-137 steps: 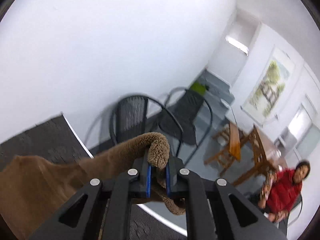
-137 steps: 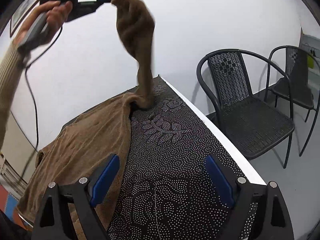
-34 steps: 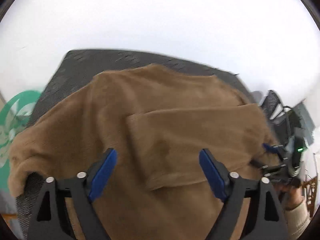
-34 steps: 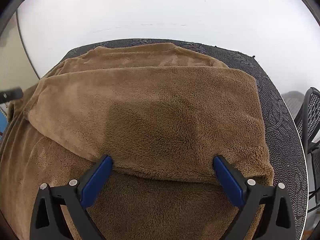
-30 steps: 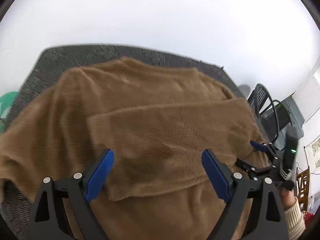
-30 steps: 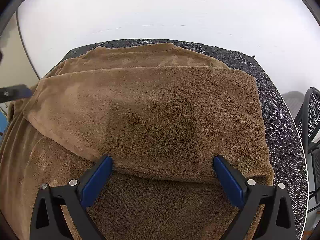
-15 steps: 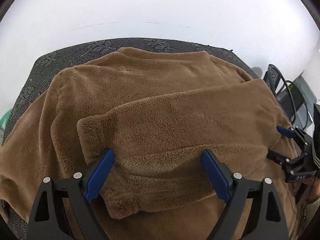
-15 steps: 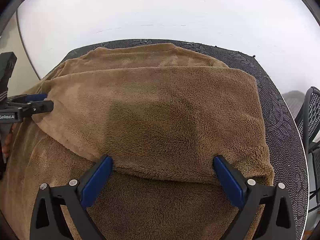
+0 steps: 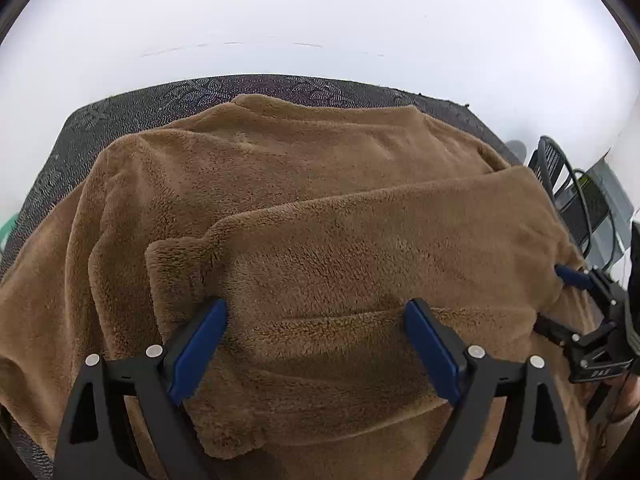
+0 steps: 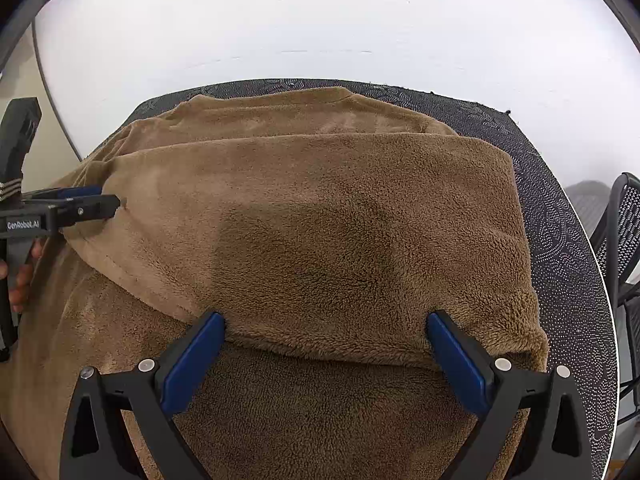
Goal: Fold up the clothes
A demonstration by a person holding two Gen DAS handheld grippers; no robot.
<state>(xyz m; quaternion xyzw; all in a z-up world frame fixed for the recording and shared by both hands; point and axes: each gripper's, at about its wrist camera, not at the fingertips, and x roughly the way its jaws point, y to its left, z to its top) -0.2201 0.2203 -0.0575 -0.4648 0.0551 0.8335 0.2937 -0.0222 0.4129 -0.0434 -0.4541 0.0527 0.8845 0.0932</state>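
Dark dotted-pattern desk (image 10: pixel 560 216) against a plain white wall (image 10: pixel 320 20); black mesh chair (image 10: pixel 624 232) at right edge of frame. One brown fleece garment (image 10: pixel 320 220) spread over desk, one sleeve folded across its middle. Two grippers. Left gripper (image 9: pixel 316 332) low centre in left view, jaws wide open, over the sleeve cuff. Right gripper (image 10: pixel 324 344) low centre in right view, jaws wide open at the folded sleeve's near edge. One hand (image 10: pixel 20 276) visible at left edge, gripping the handle.
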